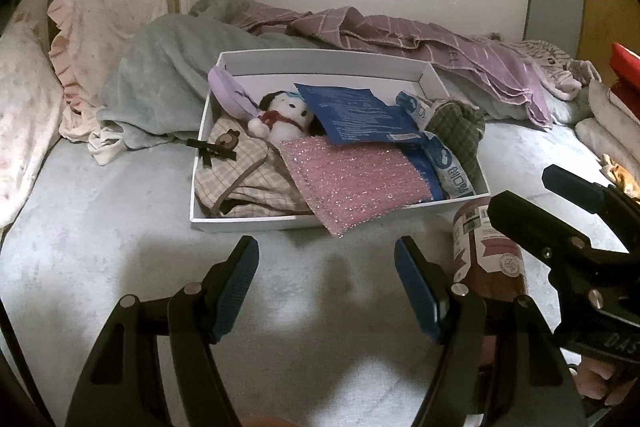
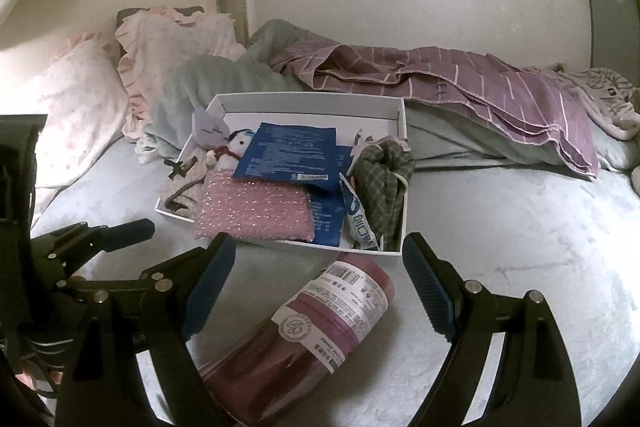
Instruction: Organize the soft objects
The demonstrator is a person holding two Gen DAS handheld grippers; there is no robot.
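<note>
A white box sits on the bed and holds soft things: a pink glittery cloth, a blue pouch, a small white plush toy, a green plaid cloth and a checked pouch with a bear. My left gripper hovers open just in front of the box with nothing between its fingers. My right gripper is open too. A dark pink wrapped roll with a label lies on the bed between its fingers, clear of the pads. The same roll shows beside the box's near right corner.
A grey blanket and a purple striped cloth are bunched behind the box against the white wall. Frilled pink pillows lie at the left by the headboard. A red object and folded cloths sit at the far right.
</note>
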